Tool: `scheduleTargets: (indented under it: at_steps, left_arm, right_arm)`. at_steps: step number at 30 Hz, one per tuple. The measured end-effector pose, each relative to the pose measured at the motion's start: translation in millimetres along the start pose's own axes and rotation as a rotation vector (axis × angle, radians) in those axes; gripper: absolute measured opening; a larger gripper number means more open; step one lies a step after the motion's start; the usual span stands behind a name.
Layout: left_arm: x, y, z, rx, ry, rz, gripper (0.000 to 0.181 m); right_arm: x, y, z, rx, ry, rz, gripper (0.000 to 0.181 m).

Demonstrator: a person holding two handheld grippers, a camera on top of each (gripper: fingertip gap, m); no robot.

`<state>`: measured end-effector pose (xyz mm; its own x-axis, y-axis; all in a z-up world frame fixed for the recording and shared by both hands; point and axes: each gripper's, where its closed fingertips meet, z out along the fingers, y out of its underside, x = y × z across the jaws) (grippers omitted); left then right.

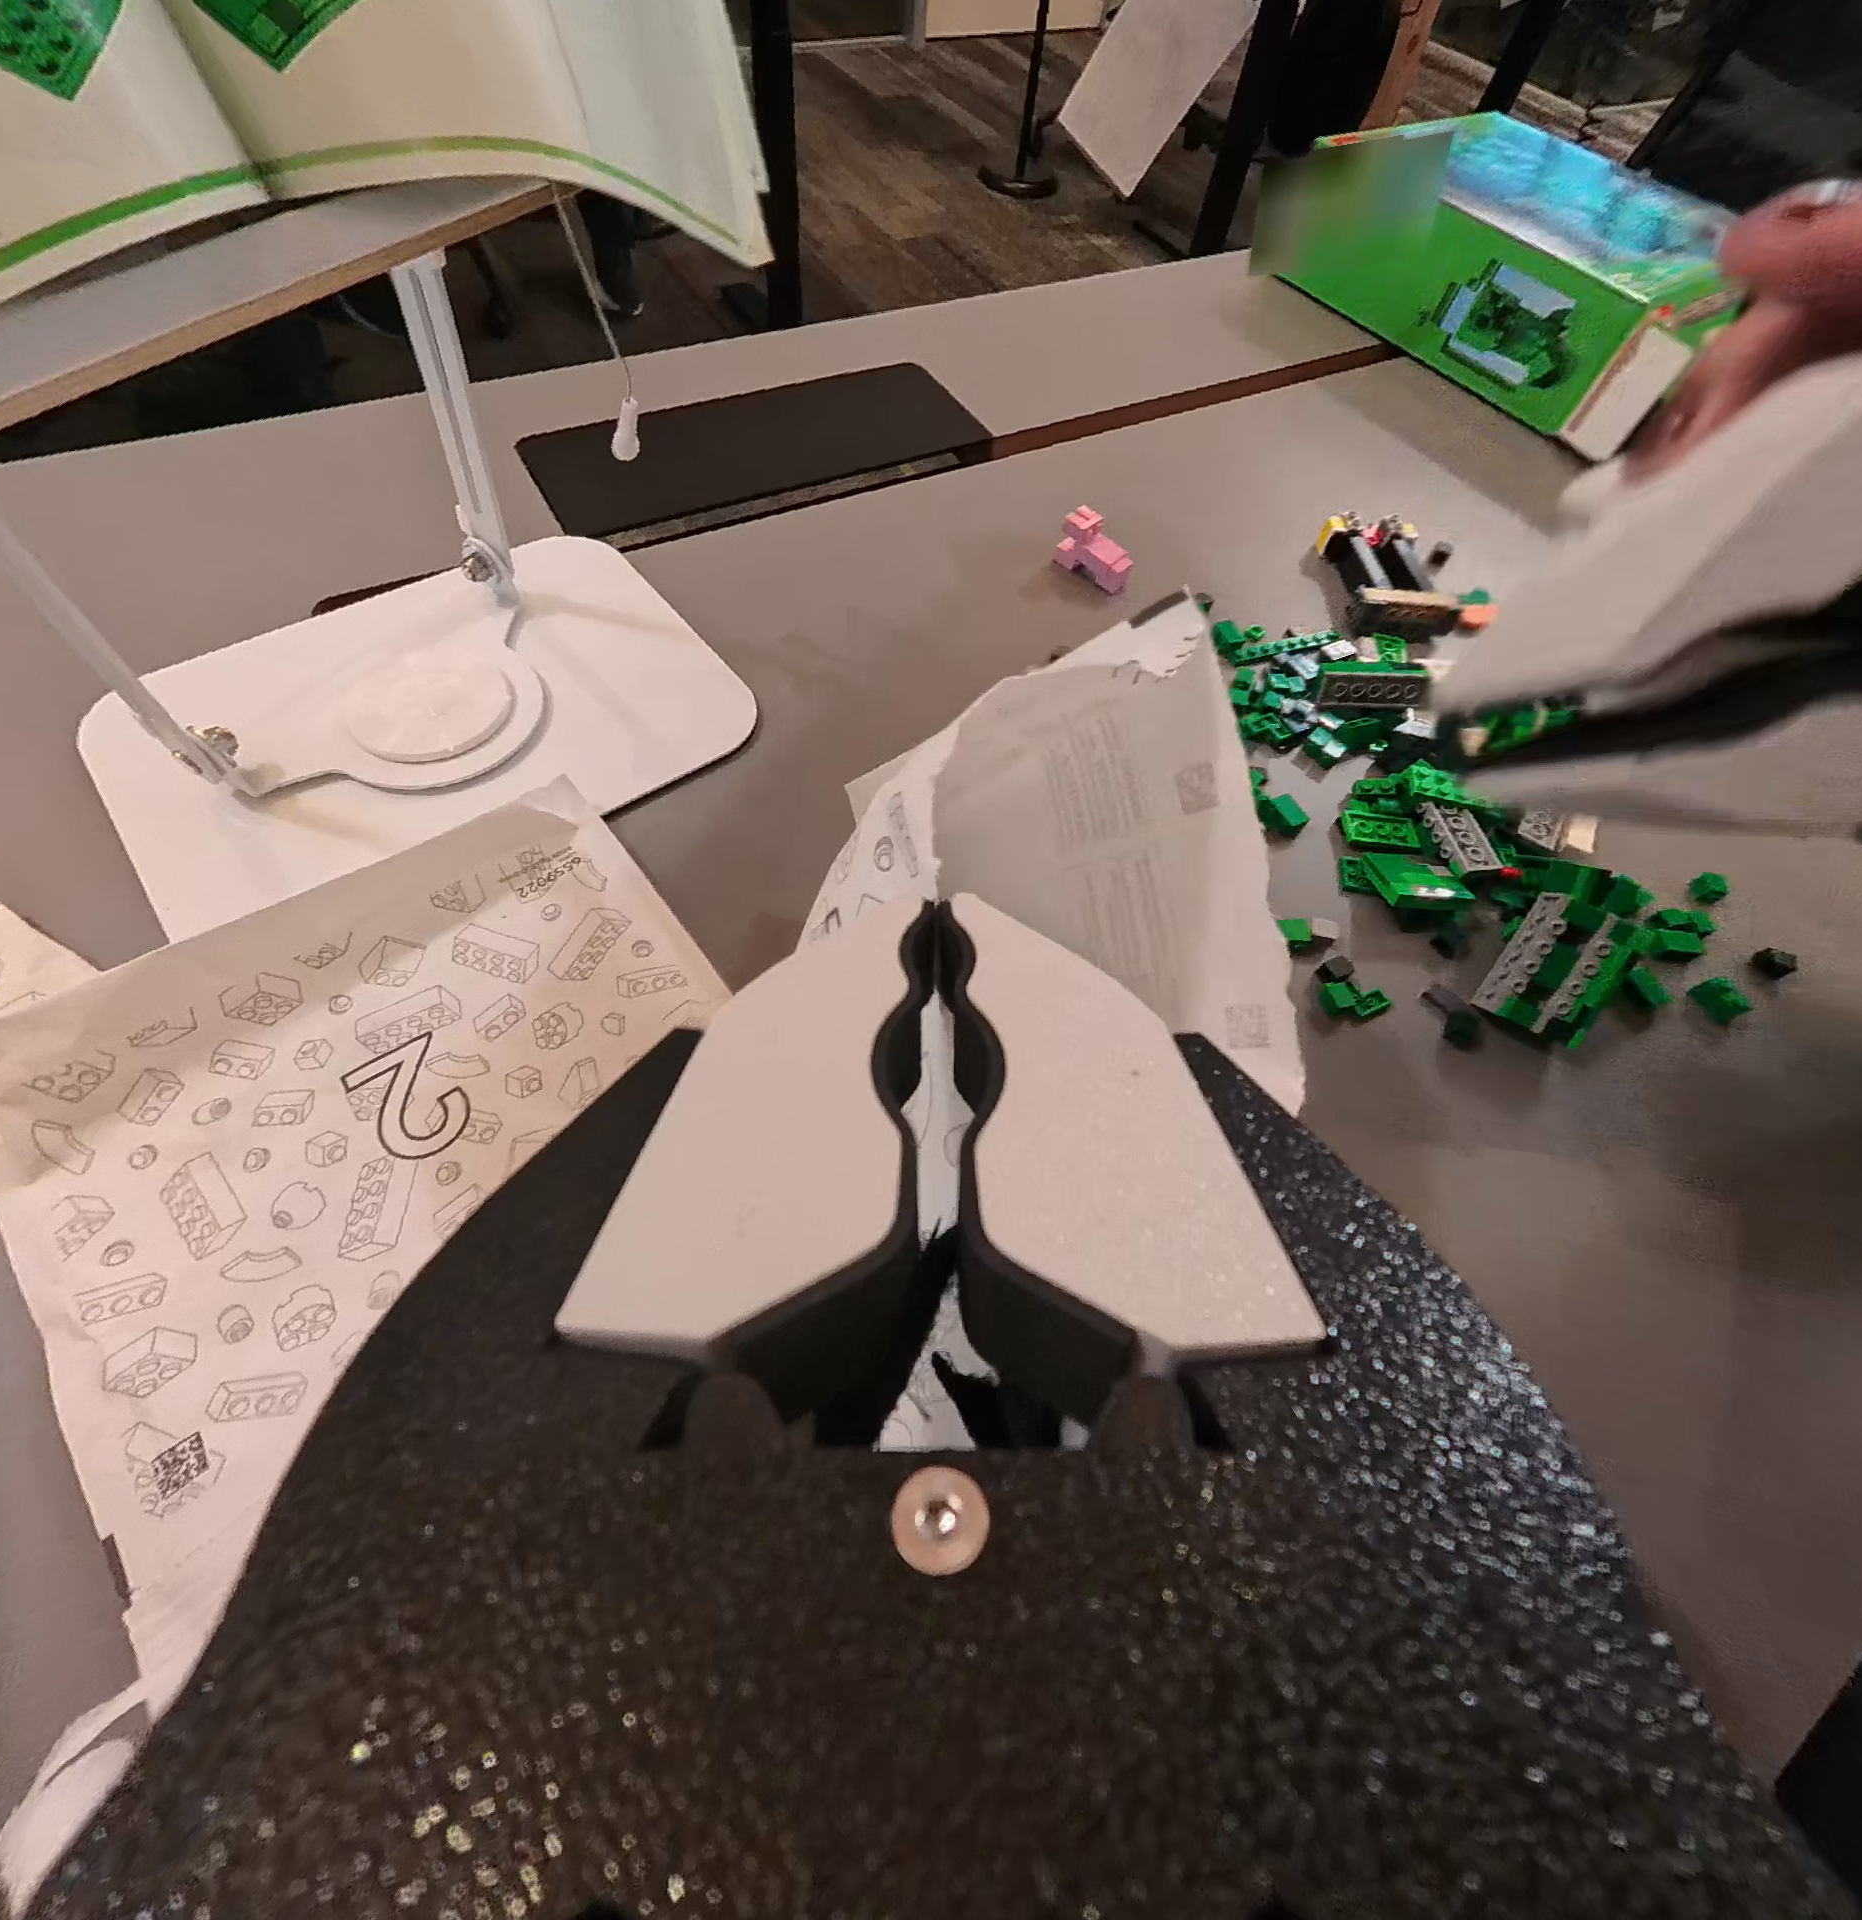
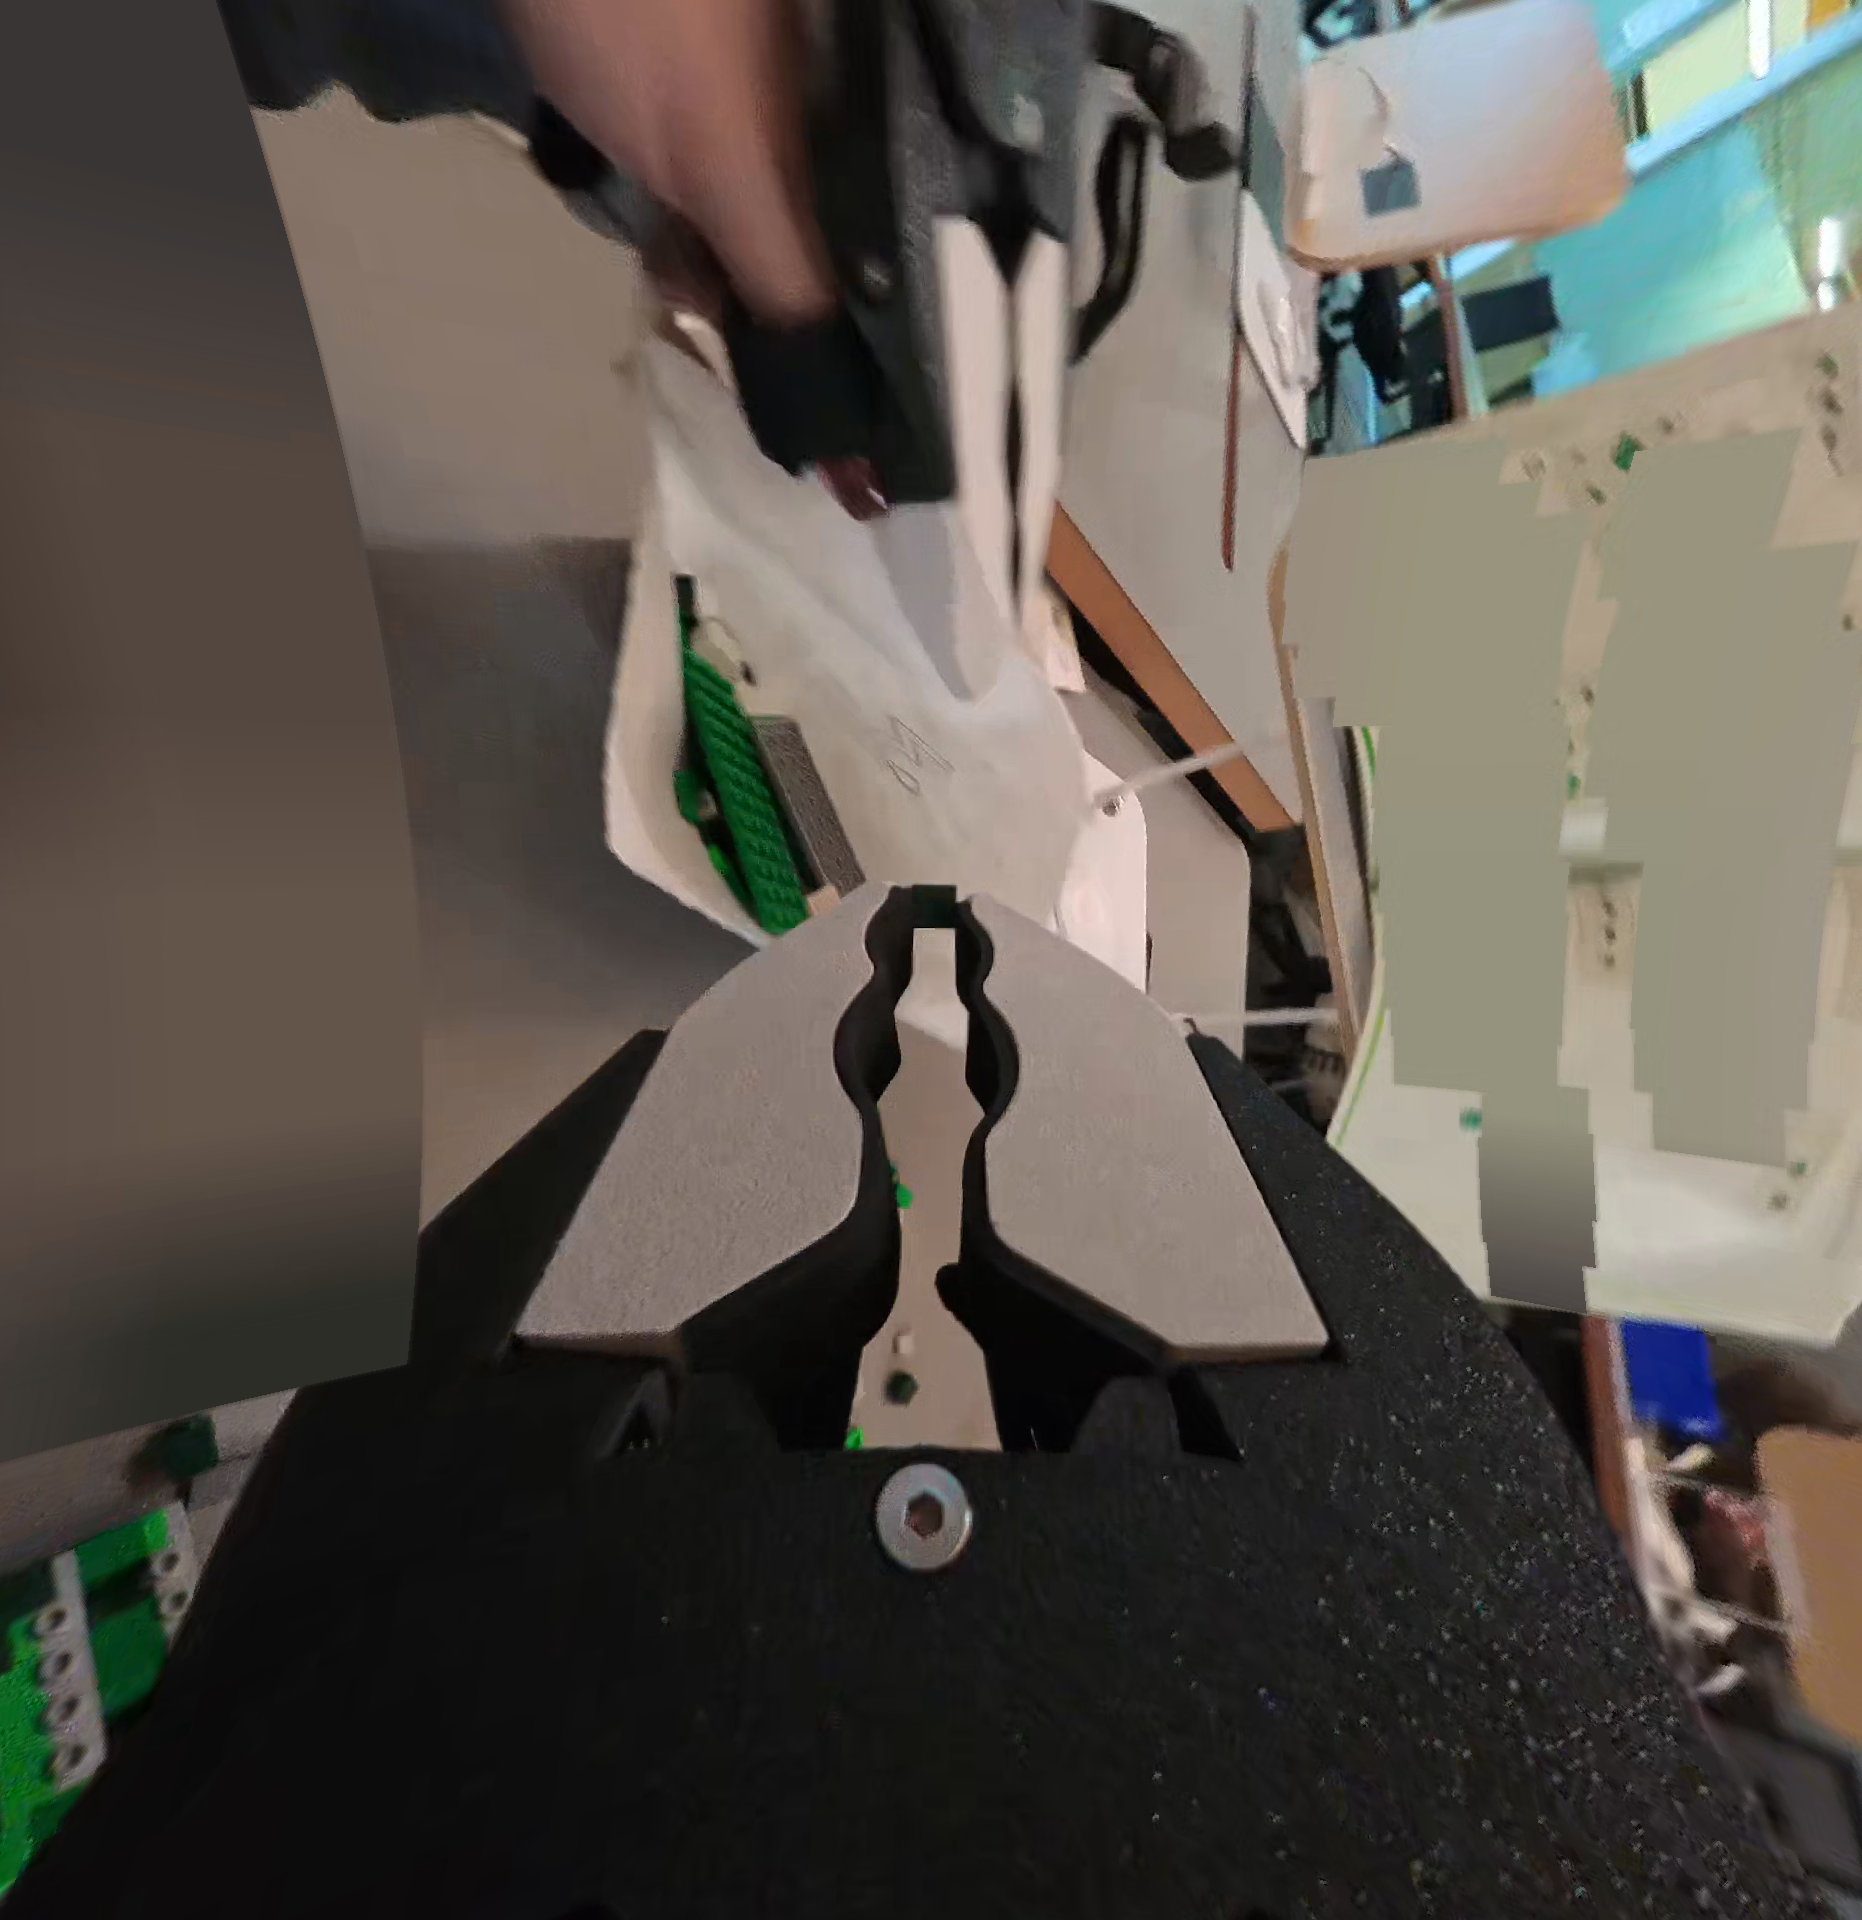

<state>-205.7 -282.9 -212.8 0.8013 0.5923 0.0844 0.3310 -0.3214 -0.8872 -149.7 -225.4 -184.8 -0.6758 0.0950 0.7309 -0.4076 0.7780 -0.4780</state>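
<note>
**Pinching torn paper on the left, a sliver of daylight on the right**

Left gripper [image 1: 937, 914] first: jaws pressed all but together, with the ripped edge of a white paper bag [image 1: 1114, 810] clamped between them and lifted off the table [image 1: 1529, 1299]. From the right wrist view that bag hangs open, and green plates [image 2: 735, 790] and a grey one sit inside it, so it is not emptied.

Right gripper [image 2: 932, 920]: jaws only a narrow gap apart. A small dark green piece [image 2: 932, 902] shows right at the tips, but whether it is gripped or merely lies behind them, I cannot tell.

Moving outward, a loose pile of green and grey bricks [image 1: 1478, 862] lies on the table just beside the torn bag. Beyond it are a small pink figure [image 1: 1093, 545] and a dark little build [image 1: 1384, 582].

To the left, a second paper bag [image 1: 283, 1091] with brick drawings lies flat. Behind that is the white base of a stand [image 1: 418, 717] carrying an open booklet [image 1: 387, 104]. A green box [image 1: 1509, 301] waits at the far edge.
</note>
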Motion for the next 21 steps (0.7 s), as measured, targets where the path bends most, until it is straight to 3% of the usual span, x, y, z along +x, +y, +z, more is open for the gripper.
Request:
scheduleTargets:
  at_steps: [4,9,16,21]
  left_arm:
    - [7.5,-3.1,-1.2,0.006,0.017,0.016,0.000]
    - [9.8,-5.0,-4.6,0.014,0.022,0.023,0.000]
    - [9.3,-3.2,-2.3,0.000,0.013,0.029,0.000]
    - [4.6,-2.4,-2.9,0.000,-0.003,0.021,0.000]
  right_arm:
    - [-19.7,-5.7,28.1,-0.083,-0.027,-0.120,0.008]
    - [-32.7,-6.4,39.9,-0.075,-0.063,-0.062,0.018]
    - [-28.1,1.6,-2.9,-0.017,0.038,0.084,0.025]
    - [-27.4,46.5,-47.4,0.037,0.265,0.263,0.024]
